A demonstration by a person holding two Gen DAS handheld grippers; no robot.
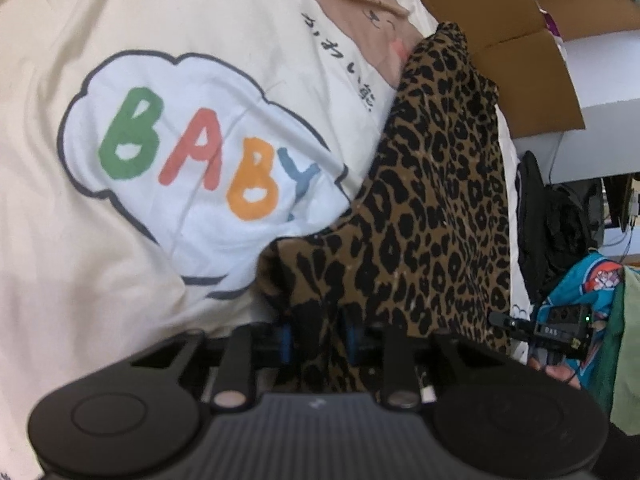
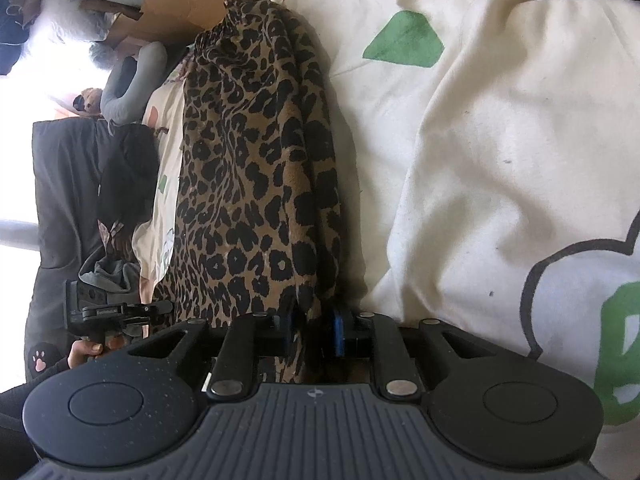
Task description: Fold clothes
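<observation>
Both the left tongs (image 1: 318, 338) and the right tongs (image 2: 314, 330) pinch the near edge of the leopard-print garment (image 1: 432, 200), which lies stretched over the cream cartoon-print bedcover (image 1: 120, 40).

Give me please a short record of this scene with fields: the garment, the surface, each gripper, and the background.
garment: leopard-print garment, bunched in a long strip
surface: cream bedding with a BABY cloud print
left gripper: the garment's edge lies between its blue pads
right gripper: the garment's edge lies between its blue pads
background: cardboard box beyond the garment
</observation>
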